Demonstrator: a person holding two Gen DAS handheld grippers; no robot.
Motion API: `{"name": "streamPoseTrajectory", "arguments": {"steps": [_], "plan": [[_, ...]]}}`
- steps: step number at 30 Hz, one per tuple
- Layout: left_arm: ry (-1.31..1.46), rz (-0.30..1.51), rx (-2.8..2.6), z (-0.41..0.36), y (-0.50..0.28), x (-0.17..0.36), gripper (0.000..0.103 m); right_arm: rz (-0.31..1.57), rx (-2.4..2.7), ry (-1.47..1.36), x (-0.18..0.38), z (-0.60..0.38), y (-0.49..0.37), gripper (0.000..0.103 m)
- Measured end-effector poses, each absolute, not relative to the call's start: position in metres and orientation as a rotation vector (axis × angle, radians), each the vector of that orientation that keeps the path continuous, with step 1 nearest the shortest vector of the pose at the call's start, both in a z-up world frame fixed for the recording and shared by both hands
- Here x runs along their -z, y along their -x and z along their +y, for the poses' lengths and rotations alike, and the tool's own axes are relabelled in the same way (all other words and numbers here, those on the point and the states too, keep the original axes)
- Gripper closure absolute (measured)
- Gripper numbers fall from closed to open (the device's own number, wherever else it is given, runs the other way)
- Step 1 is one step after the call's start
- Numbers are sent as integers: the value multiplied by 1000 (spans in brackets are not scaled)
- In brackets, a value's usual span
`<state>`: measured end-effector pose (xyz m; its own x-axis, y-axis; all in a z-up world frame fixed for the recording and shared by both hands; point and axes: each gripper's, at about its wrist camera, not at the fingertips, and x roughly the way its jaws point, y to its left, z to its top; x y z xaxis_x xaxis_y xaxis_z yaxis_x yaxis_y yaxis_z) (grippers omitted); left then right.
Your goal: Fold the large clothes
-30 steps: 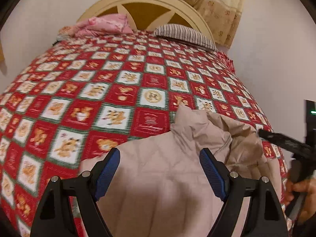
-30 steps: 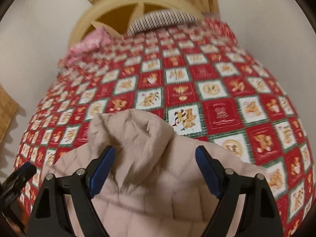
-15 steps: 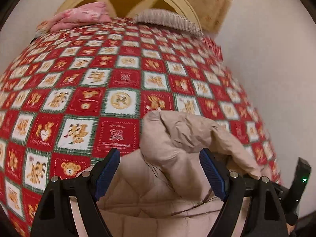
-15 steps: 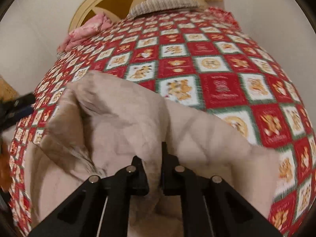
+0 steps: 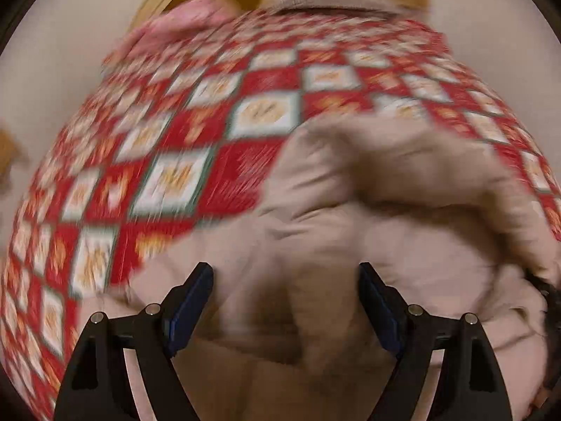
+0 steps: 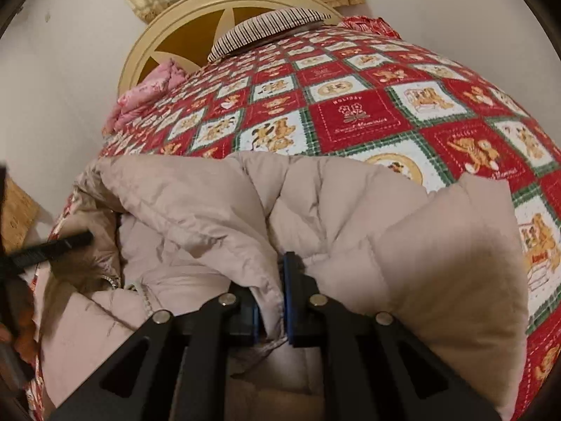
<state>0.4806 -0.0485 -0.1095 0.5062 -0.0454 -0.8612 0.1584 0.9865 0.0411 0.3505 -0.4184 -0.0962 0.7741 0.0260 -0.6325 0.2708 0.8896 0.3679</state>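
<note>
- The beige quilted jacket (image 6: 224,210) lay bunched at the near end of the bed (image 6: 368,115), spread from about 9 o'clock to 3 o'clock across the lower half of the right wrist view, with the red patchwork bedspread showing beyond it toward 12 o'clock.
- The right gripper (image 6: 270,301) was clenched on a hemmed edge of the jacket, the fabric pinched between its blue pads at about 6 o'clock (the seam hung down between them).
- The left gripper (image 5: 285,301) stood released, jaws wide, hovering over the jacket with cloth below the pads but not pressed by them; that view was heavily blurred.
- Step in hand, as I judged it: securing the jacket's edges before a fold, with one side grasped and the other not yet.
- The next move would call for the left gripper to settle on a matching edge and close, so that both could lift and spread the garment evenly.
- Against the earlier frames: the right gripper's jaws had just been closing, from wide apart over the jacket to shut on its edge, and both views had drawn closer to the jacket.
- The striped pillow (image 6: 270,28) and the pink bedding (image 6: 147,87) sat by the headboard (image 6: 182,28) at about 11 o'clock.
</note>
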Motion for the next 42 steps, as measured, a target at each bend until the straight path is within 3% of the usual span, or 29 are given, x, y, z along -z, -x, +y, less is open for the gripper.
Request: {"name": "streamPoseTrajectory", "arguments": {"steps": [2, 6, 13, 19, 23, 29, 34, 37, 40, 41, 42], "plan": [[99, 1020, 144, -16, -483, 121, 20, 677, 137, -465, 96, -418, -352, 94], [110, 966, 59, -11, -470, 117, 28, 676, 146, -457, 97, -418, -351, 94], [5, 810, 127, 8, -427, 43, 28, 672, 148, -460, 98, -421, -351, 94], [64, 697, 224, -23, -495, -20, 27, 654, 132, -485, 99, -423, -348, 93], [-86, 735, 257, -76, -548, 17, 27, 651, 126, -494, 99, -424, -347, 93], [-26, 1042, 310, -73, -530, 118, 27, 647, 114, -513, 100, -427, -346, 93], [-100, 938, 259, -79, -497, 133, 24, 641, 91, -541, 102, -432, -346, 91], [-135, 919, 235, -82, -496, 137, 23, 628, 64, -574, 98, -436, -340, 81], [-149, 905, 231, -82, -496, 138, 22, 531, 152, -567, 74, -435, -308, 50], [-150, 904, 230, -82, -496, 137, 22, 479, 182, -533, 60, -429, -296, 46], [-152, 904, 226, -82, -497, 138, 22, 449, 199, -480, 47, -417, -291, 50]]}}
